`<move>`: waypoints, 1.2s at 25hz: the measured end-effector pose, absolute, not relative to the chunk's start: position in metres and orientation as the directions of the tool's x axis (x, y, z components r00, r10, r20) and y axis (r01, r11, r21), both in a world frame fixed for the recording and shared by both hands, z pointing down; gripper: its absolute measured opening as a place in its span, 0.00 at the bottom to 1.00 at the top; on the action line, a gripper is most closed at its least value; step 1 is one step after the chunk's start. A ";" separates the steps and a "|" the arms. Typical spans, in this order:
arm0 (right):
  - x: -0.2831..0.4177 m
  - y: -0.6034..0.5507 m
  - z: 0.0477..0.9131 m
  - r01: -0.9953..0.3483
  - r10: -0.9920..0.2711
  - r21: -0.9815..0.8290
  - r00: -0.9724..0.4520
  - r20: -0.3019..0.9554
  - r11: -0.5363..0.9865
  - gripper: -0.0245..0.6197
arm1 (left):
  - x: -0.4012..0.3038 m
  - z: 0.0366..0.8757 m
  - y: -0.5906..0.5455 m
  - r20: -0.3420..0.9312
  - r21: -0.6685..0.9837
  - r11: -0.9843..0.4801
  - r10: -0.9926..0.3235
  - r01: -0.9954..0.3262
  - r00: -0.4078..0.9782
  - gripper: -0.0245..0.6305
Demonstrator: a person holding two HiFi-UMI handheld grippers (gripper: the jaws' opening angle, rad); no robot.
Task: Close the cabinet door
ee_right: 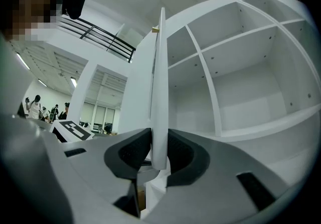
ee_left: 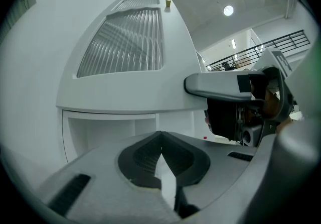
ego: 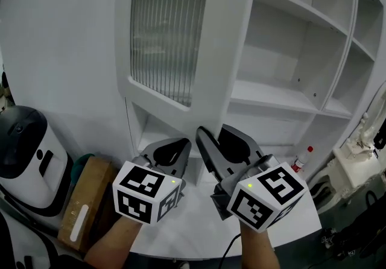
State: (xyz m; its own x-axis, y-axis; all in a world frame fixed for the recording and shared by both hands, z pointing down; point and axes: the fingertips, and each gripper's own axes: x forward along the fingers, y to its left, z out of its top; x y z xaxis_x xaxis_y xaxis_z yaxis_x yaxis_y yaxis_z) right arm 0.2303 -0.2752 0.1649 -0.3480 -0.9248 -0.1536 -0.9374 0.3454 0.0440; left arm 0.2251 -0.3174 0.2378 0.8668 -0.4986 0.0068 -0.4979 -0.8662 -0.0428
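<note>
The white cabinet door (ego: 181, 114) with a ribbed glass panel (ego: 166, 32) stands swung out from the open shelving (ego: 289, 96). My right gripper (ego: 217, 135) holds the door's free edge (ee_right: 159, 92); in the right gripper view its pads sit against both faces of that edge, gripper (ee_right: 159, 150) shut on it. My left gripper (ego: 180, 146) is just left of it, in front of the door's outer face (ee_left: 125, 102), with its jaws (ee_left: 160, 135) shut and nothing between them. The left gripper view also shows a right gripper finger (ee_left: 215, 86) at the door's edge.
Empty white shelves fill the cabinet to the right of the door. A white appliance with a black top (ego: 24, 159) and a cardboard box (ego: 87, 201) stand at the lower left. A red-capped bottle (ego: 303, 159) is low on the right. People (ee_right: 35, 107) stand far off.
</note>
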 end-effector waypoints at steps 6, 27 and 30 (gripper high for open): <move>0.249 -0.288 0.165 -0.928 -0.917 0.046 -0.373 -0.144 0.370 0.19 | 0.238 0.240 -0.329 0.016 -0.060 -0.852 -0.521 -0.520 0.853 0.05; 0.295 -0.326 0.165 -0.921 -0.912 0.082 -0.388 -0.130 0.381 0.24 | 0.275 0.232 -0.359 0.012 -0.087 -0.803 -0.593 -0.590 0.805 0.05; 0.302 -0.331 0.165 -0.926 -0.919 0.089 -0.375 -0.124 0.366 0.25 | 0.279 0.232 -0.360 0.013 -0.086 -0.799 -0.598 -0.594 0.802 0.05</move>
State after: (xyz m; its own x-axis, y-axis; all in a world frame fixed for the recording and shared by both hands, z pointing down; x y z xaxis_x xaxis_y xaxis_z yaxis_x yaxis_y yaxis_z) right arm 0.3020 -0.3315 0.1654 -0.3750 -0.9186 -0.1244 -0.9263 0.3661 0.0889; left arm 0.2793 -0.3602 0.2325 0.8017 -0.5976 0.0132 -0.5945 -0.7995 -0.0864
